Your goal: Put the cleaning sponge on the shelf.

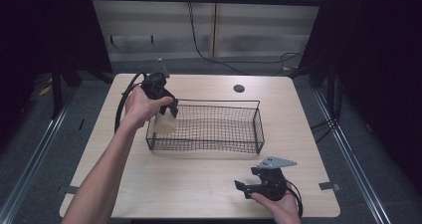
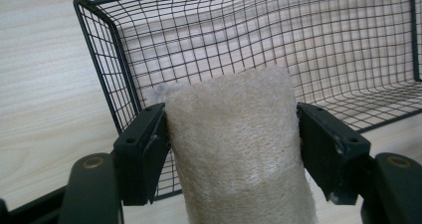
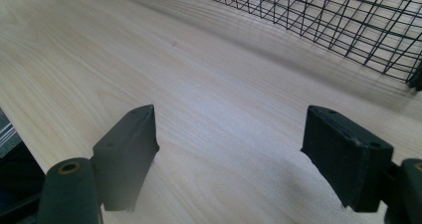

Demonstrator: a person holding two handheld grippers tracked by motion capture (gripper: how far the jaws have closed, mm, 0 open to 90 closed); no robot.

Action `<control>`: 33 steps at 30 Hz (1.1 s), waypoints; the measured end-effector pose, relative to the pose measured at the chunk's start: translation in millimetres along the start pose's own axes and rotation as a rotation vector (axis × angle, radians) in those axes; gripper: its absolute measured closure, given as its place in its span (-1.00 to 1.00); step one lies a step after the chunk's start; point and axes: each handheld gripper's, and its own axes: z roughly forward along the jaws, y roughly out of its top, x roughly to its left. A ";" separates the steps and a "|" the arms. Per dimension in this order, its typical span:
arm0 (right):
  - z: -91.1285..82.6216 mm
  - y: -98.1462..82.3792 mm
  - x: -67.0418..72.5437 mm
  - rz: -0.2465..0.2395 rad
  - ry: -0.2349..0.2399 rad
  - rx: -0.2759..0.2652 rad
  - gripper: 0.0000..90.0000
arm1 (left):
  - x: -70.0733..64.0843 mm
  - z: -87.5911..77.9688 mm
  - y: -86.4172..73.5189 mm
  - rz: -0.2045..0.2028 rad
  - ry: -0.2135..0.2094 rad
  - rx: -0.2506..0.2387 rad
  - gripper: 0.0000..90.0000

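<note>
A pale, fibrous loofah sponge (image 2: 239,149) sits clamped between the two black jaws of the left hand-held gripper (image 2: 231,144), its rounded top standing up past the jaw tips and its body running down between them out of the bottom of the left gripper view. Seen from the high view, the sponge (image 1: 165,123) hangs just under that hand-held gripper (image 1: 166,109) at the left end of a black wire basket (image 1: 259,127), over or just inside its end wall; which of the two cannot be told. Just beyond the jaws, the basket's mesh corner (image 2: 107,74) stands upright on the light wooden counter (image 1: 199,179). The right hand-held gripper (image 1: 247,189) rests well apart, low on the near side of the counter, its jaws spread wide with nothing between them, bare wood ahead and the basket's mesh (image 3: 348,20) farther off.
</note>
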 end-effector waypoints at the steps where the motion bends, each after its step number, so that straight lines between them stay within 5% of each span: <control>1: -0.2 0.0 0.1 0.001 0.000 0.000 -0.53 | 1.2 2.2 0.6 -0.001 0.000 0.006 -0.30; 33: 1.3 0.1 -1.0 0.004 0.009 0.001 -0.51 | 18.7 44.8 5.3 -0.062 0.062 0.062 -0.30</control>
